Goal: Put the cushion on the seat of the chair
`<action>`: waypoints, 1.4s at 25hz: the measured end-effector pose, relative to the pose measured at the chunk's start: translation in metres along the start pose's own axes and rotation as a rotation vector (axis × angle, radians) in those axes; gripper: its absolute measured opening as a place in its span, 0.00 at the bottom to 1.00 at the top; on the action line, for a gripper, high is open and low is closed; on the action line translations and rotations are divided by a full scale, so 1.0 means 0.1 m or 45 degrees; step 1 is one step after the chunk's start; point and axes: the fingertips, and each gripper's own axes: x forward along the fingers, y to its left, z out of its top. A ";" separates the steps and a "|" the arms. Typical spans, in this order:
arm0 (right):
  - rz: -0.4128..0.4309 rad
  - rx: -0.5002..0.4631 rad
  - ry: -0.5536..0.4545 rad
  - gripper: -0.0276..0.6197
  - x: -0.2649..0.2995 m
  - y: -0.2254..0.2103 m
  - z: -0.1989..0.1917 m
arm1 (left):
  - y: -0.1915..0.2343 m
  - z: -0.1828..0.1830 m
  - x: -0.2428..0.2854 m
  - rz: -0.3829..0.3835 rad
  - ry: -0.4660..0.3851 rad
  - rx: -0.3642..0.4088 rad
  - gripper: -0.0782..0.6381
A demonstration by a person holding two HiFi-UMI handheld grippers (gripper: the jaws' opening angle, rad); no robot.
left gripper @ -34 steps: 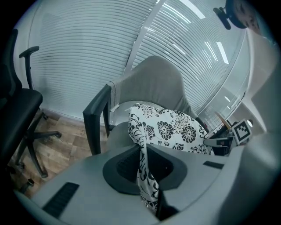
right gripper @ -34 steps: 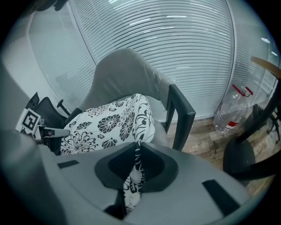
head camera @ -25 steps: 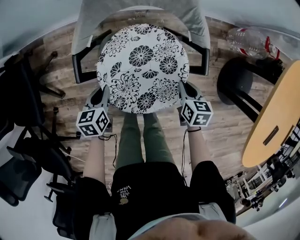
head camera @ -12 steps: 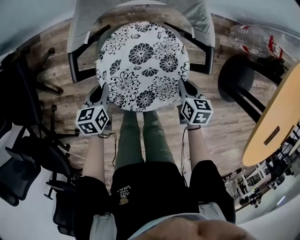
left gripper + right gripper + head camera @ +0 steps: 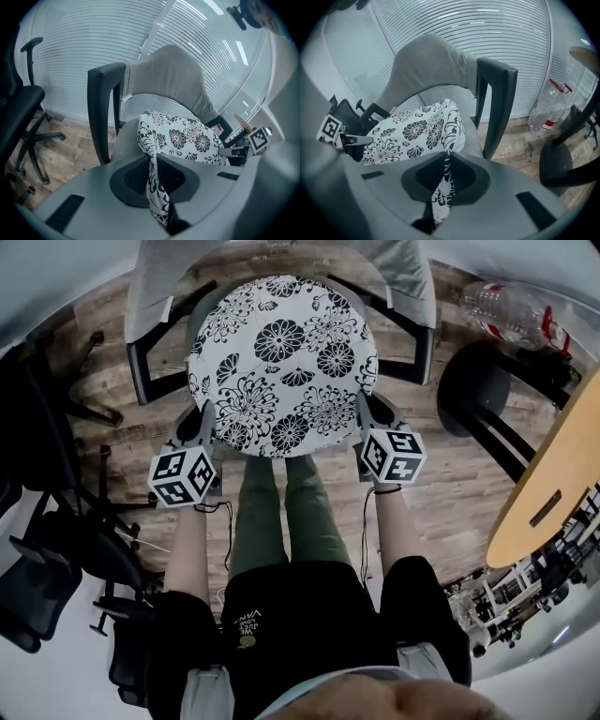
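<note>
Two grips: left hand-held gripper (image 5: 152,164) and right hand-held gripper (image 5: 446,164) each pinch the cushion (image 5: 281,362) rim, on opposite sides
Cushion: round, flat, soft fabric; white with black flowers
Place: over chair (image 5: 173,75) seat, between armrests (image 5: 141,371)
Chair: grey cloth, black arms

Seat (image 5: 123,140) mostly hidden under cushion (image 5: 281,362), backrest (image 5: 148,282) cropped at top, table (image 5: 562,474) cropped at right

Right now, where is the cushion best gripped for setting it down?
The cushion by its thin edge, at opposite sides, coming from the front of the chair: it is a wide flat disc, and the left hand-held gripper and right hand-held gripper pinch it there.
</note>
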 end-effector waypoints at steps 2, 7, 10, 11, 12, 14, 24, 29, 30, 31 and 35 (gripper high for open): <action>-0.004 0.003 0.008 0.09 0.02 -0.02 -0.03 | 0.02 -0.01 0.02 0.005 0.005 0.000 0.16; -0.010 0.013 0.010 0.09 0.06 -0.05 -0.07 | 0.04 -0.04 0.06 0.012 0.006 -0.004 0.16; -0.011 0.007 0.015 0.09 0.09 -0.07 -0.09 | 0.06 -0.07 0.10 0.023 0.006 -0.004 0.16; -0.012 0.005 0.016 0.09 0.10 -0.08 -0.09 | 0.07 -0.07 0.11 0.027 0.007 -0.005 0.16; -0.014 0.002 0.018 0.09 0.11 -0.09 -0.10 | 0.09 -0.08 0.13 0.031 0.008 -0.005 0.16; -0.021 -0.005 0.021 0.09 0.13 -0.11 -0.11 | 0.12 -0.09 0.15 0.041 0.009 -0.002 0.16; -0.097 -0.024 0.058 0.10 0.28 -0.24 -0.20 | 0.29 -0.19 0.29 0.100 0.038 -0.012 0.16; -0.198 -0.002 0.044 0.24 0.22 -0.37 -0.20 | 0.35 -0.20 0.27 0.147 0.046 0.013 0.22; -0.219 -0.001 0.040 0.26 0.21 -0.39 -0.20 | 0.37 -0.19 0.26 0.158 0.040 0.011 0.24; -0.235 0.002 0.037 0.29 0.19 -0.42 -0.19 | 0.39 -0.17 0.24 0.171 0.032 0.008 0.27; -0.254 0.035 0.031 0.32 0.15 -0.48 -0.20 | 0.48 -0.14 0.18 0.206 0.008 -0.005 0.32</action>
